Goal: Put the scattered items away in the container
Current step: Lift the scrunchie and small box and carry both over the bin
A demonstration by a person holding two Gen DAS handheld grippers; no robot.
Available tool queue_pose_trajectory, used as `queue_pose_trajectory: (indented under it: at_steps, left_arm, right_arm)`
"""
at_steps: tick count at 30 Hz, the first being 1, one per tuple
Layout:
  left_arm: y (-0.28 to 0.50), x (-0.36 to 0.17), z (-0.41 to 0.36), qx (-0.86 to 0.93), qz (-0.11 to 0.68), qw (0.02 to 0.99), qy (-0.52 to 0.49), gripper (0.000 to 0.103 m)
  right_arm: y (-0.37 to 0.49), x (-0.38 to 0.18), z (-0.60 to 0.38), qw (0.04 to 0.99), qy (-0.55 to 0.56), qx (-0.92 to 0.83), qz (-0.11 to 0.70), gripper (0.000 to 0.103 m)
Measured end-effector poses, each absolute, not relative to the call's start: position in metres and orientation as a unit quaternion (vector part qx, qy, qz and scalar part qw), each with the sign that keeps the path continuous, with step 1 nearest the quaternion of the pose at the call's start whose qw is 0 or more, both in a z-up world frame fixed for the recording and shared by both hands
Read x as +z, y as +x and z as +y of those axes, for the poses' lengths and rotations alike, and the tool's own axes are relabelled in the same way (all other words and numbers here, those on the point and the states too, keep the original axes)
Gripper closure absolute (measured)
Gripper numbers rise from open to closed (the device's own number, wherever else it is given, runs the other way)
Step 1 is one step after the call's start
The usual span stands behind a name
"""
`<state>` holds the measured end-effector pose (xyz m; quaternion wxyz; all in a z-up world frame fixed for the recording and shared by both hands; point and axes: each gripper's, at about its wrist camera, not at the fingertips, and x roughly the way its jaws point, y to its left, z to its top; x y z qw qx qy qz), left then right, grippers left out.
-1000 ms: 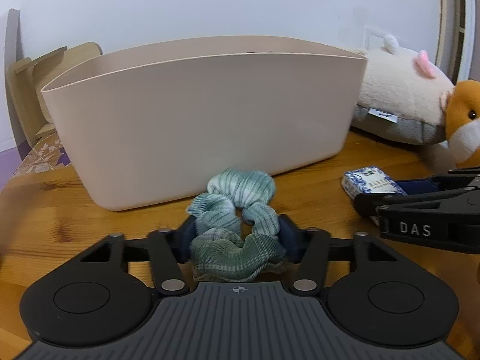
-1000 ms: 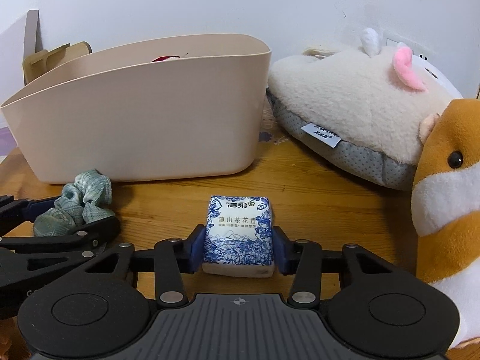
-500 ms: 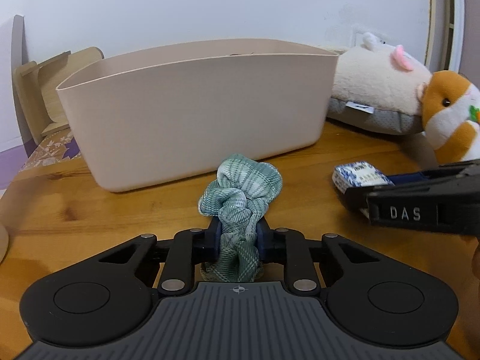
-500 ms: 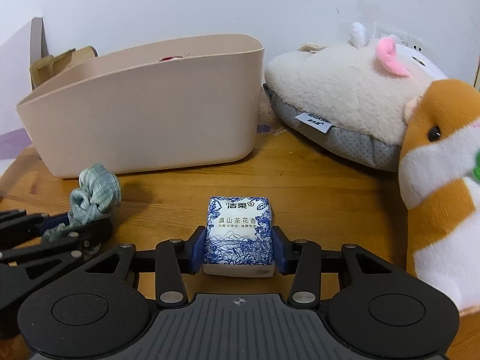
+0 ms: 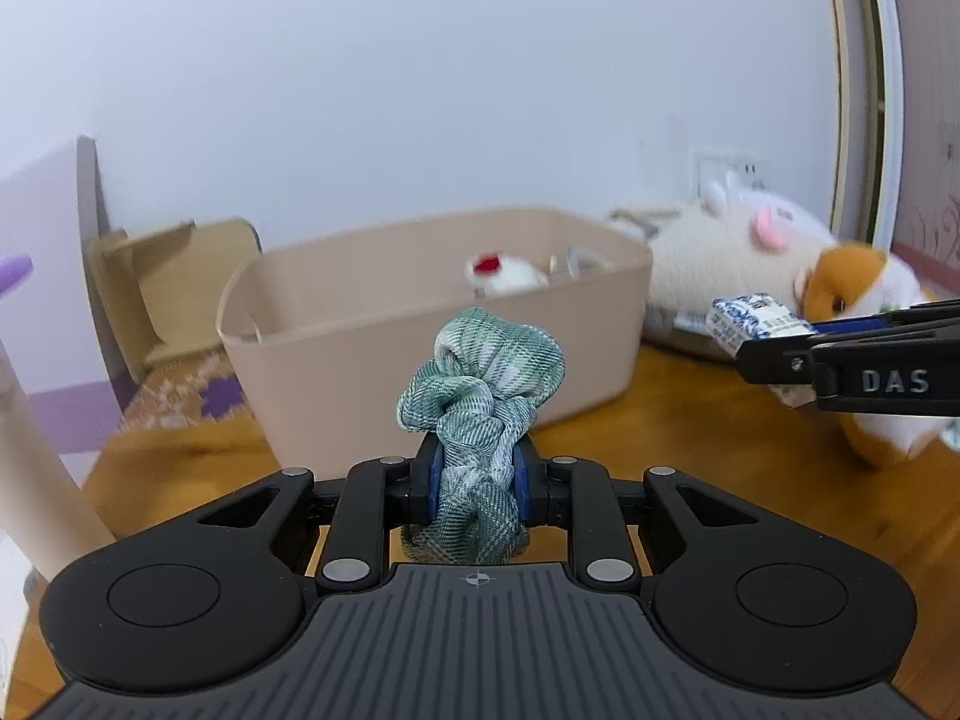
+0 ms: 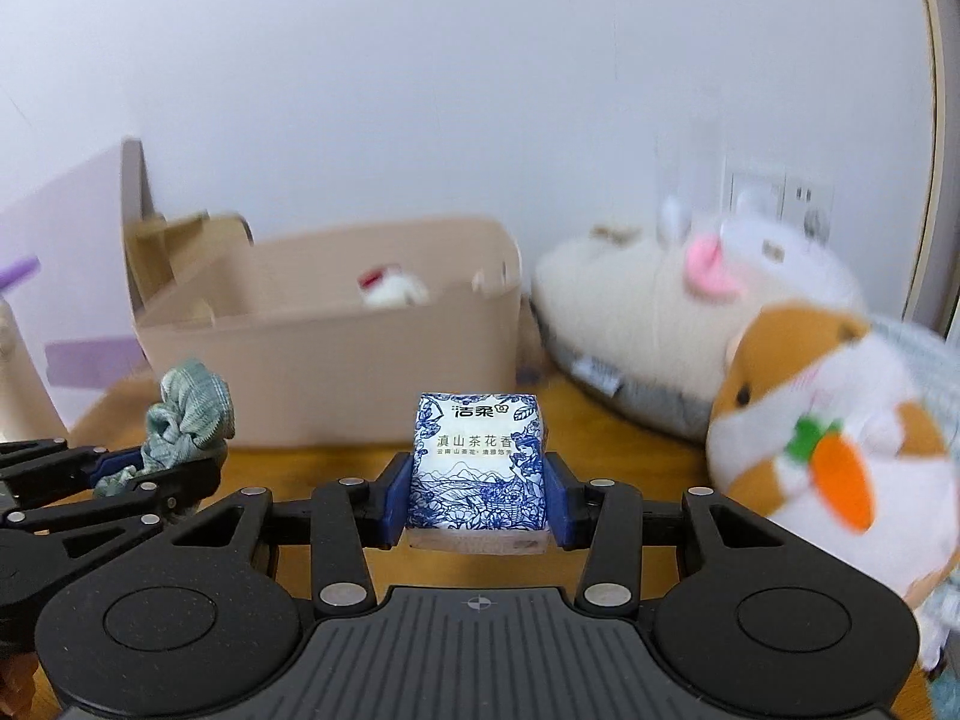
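My left gripper [image 5: 477, 483] is shut on a green checked scrunchie [image 5: 480, 384] and holds it in the air in front of the beige container [image 5: 336, 354]. My right gripper [image 6: 477, 495] is shut on a blue-and-white tissue pack [image 6: 477, 462], also lifted above the wooden table [image 6: 624, 450]. The scrunchie also shows in the right wrist view [image 6: 192, 414], at the left. The tissue pack also shows in the left wrist view [image 5: 750, 324], at the right. The container [image 6: 336, 360] holds a small white toy with a red patch [image 5: 504, 273].
A cream plush slipper [image 6: 660, 312] and an orange-and-white hamster plush with a carrot [image 6: 834, 432] sit right of the container. A cardboard piece [image 5: 162, 276] stands behind it at the left. A pale cylinder [image 5: 36, 480] stands at the far left.
My left gripper has shut on the scrunchie. Both grippers have risen off the table with their items, so the container's inside now shows.
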<state>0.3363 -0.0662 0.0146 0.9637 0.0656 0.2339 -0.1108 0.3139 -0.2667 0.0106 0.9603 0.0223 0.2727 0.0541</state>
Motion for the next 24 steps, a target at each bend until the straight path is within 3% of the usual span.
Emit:
queue_pose_trajectory:
  at_steps: [12,24]
  left_arm:
    - [0.363,0.065,-0.06,-0.096,0.2,0.973,0.068,0.081]
    - [0.413,0.079,-0.049,-0.069,0.21,0.973,0.071,0.08]
  right_arm:
    - [0.321,0.074,-0.254,0.974,-0.012,0.077,0.211,0.061]
    - [0.372,0.09,-0.232,0.974,-0.052,0.086,0.202,0.061]
